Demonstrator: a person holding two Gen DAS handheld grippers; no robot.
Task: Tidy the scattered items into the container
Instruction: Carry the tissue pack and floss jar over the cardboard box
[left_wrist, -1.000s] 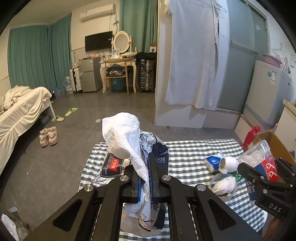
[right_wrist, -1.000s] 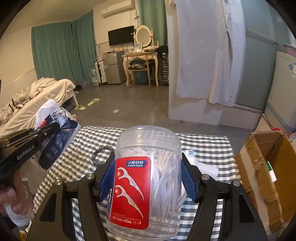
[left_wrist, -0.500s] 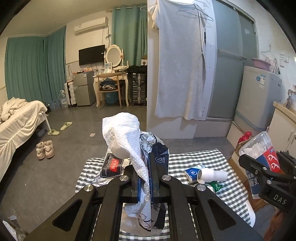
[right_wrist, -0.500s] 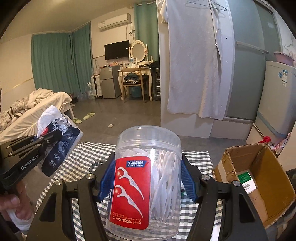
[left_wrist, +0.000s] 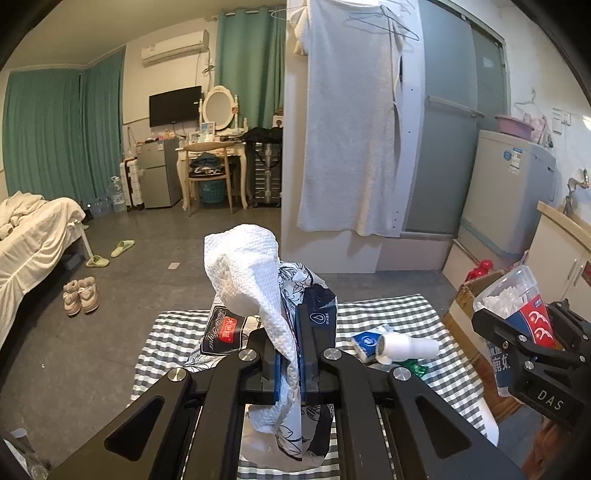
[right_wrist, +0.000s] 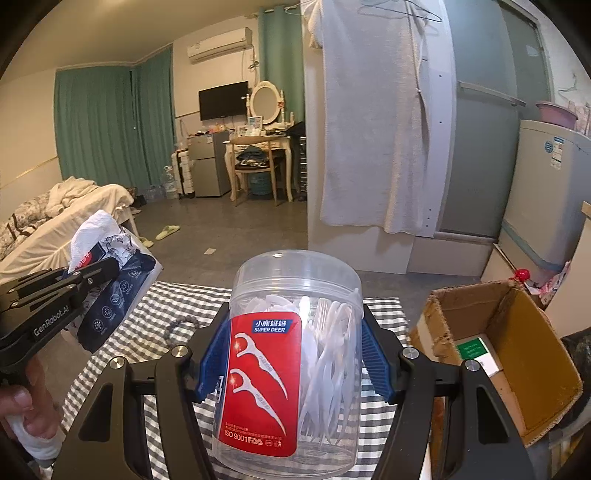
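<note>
My left gripper (left_wrist: 289, 363) is shut on a soft tissue pack (left_wrist: 314, 314) with a white tissue (left_wrist: 243, 269) sticking out of its top, held above the checked tablecloth (left_wrist: 388, 306). The right wrist view shows that gripper (right_wrist: 92, 271) at the left with the tissue pack (right_wrist: 122, 295). My right gripper (right_wrist: 291, 354) is shut on a clear jar of dental floss picks (right_wrist: 295, 343) with a red label, lifted over the table. The jar (left_wrist: 517, 314) and right gripper (left_wrist: 517, 345) appear at the right in the left wrist view. An open cardboard box (right_wrist: 495, 350) stands to the jar's right.
On the tablecloth lie a white bottle (left_wrist: 406, 347) on its side, a blue-and-white packet (left_wrist: 364, 341), a green wrapper (left_wrist: 413, 365) and a bead bracelet (right_wrist: 181, 328). A person's hand (right_wrist: 26, 410) holds the left gripper. A washing machine (left_wrist: 509, 192) stands beyond the box.
Both grippers have risen with their loads and the views have tilted up. The cardboard box now shows more of its inside, lower right of the jar.
</note>
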